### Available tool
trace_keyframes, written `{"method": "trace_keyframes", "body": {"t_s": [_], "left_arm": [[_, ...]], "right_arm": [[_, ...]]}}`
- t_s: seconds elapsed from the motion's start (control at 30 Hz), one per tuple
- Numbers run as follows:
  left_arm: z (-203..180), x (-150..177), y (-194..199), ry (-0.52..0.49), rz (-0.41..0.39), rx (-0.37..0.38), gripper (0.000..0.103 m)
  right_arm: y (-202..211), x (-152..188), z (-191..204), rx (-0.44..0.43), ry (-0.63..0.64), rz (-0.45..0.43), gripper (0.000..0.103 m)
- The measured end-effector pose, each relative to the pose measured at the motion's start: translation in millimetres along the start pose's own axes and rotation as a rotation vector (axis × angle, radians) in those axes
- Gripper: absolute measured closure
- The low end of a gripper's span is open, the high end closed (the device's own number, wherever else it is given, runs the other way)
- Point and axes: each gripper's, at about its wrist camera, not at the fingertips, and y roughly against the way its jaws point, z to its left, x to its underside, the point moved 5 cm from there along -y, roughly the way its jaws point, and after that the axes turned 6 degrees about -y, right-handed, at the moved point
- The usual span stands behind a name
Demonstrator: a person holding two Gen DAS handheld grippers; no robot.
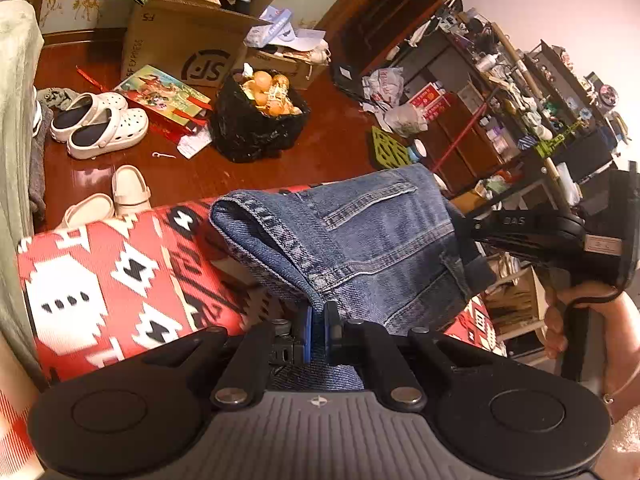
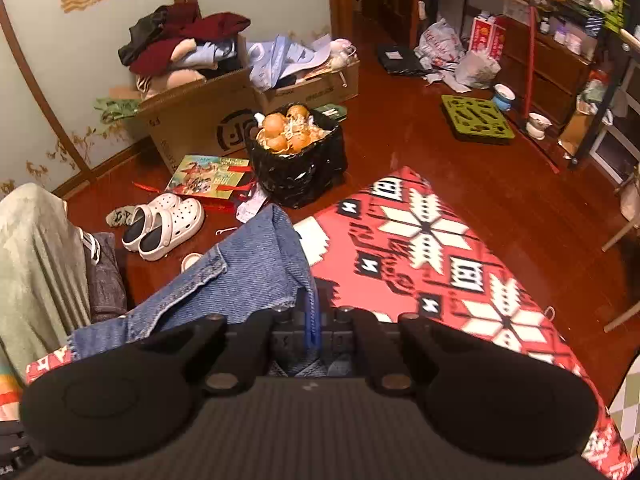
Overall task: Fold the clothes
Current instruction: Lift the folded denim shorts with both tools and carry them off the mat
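Note:
A pair of blue denim jeans point(image 1: 360, 240) hangs folded between both grippers above a red, white and black patterned cloth point(image 1: 100, 280). My left gripper point(image 1: 319, 320) is shut on a seamed edge of the denim. In the left wrist view the right gripper point(image 1: 472, 228) enters from the right, held by a hand point(image 1: 560, 320), and pinches the far edge of the jeans. In the right wrist view my right gripper point(image 2: 312, 320) is shut on the jeans point(image 2: 240, 276), which drape away to the left over the patterned cloth point(image 2: 420, 248).
On the wooden floor lie white clogs point(image 1: 100, 124), a black bag of oranges point(image 2: 296, 148), cardboard boxes full of clothes point(image 2: 192, 120) and a green mat point(image 2: 476, 118). Cluttered dark shelves point(image 1: 520, 100) stand at the right. A green-covered piece of furniture point(image 2: 36, 264) is at the left.

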Motion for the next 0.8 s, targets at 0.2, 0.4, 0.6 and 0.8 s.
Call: {"method": "trace_keyframes", "body": {"t_s": [0.2,0.4,0.6,0.8], "left_arm": [[18,1,-18,0.016,0.034,-0.014,0.097],[43,5,-26,0.034,0.137,0.037,0.083],[55,0,-15,-0.052,0.210,0.132,0.076],[55,-4,0,-0.246,0.271,0.194,0.072]], "right_arm": [[-47,3,-10,0.024,-0.041,0.029,0.101],[-57,20,-28,0.044,-0.105,-0.015,0.093],[4,56,-26,0.000,-0.148,-0.070,0.085],[65,140,1,-0.052,-0.185,-0.074,0.082]]}}
